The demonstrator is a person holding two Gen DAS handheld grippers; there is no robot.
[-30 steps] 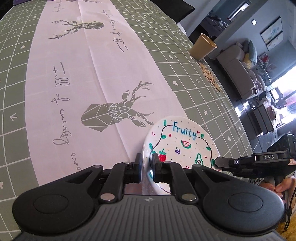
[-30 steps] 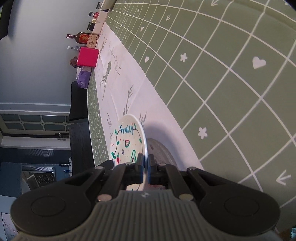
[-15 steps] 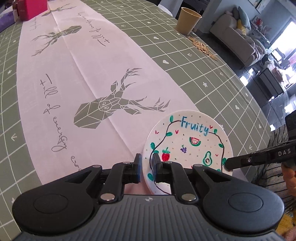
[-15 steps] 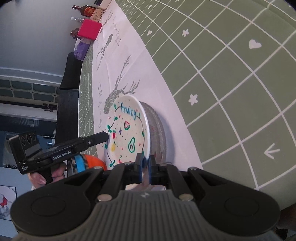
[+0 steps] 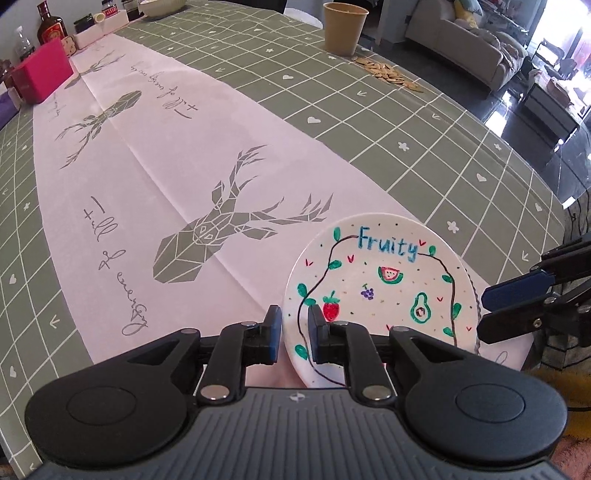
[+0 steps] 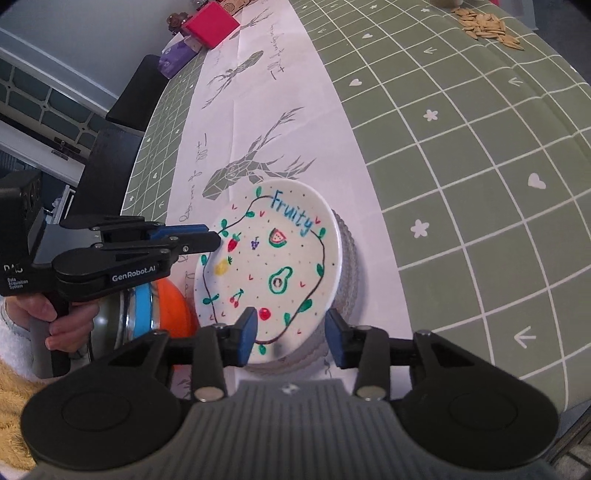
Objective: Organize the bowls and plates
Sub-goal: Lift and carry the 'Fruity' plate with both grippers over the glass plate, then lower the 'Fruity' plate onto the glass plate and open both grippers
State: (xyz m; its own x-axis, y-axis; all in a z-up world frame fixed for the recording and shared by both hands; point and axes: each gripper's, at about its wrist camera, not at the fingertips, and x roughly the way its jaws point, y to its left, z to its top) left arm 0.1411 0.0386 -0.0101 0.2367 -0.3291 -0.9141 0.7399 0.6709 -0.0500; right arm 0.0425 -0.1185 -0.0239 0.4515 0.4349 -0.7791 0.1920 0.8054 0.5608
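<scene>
A white plate [image 5: 380, 288] painted with fruit and the word "Fruity" lies on a stack of grey ribbed plates [image 6: 349, 266] on the pale table runner. My left gripper [image 5: 295, 334] straddles the plate's left rim. Its jaws are opening, and a thin gap shows beside the rim. In the right wrist view the left gripper [image 6: 216, 236] reaches in from the left. My right gripper [image 6: 291, 338] hovers over the plate's near rim with its jaws opening wide and nothing pressed between them. It shows at the right edge of the left wrist view [image 5: 484, 314].
An orange bowl [image 6: 173, 306] and a blue-rimmed metal bowl [image 6: 142, 310] sit left of the stack. A pink box [image 5: 40, 75], a bottle [image 5: 51, 26], a paper cup [image 5: 345, 27] and scattered seeds [image 5: 388, 74] stand farther off. The table edge [image 5: 554, 206] runs close on the right.
The Fruity plate went from tilted on edge to lying flat on the grey stack. The right jaws let go of its rim and spread wide. The left jaws parted slightly. Both grippers rolled.
</scene>
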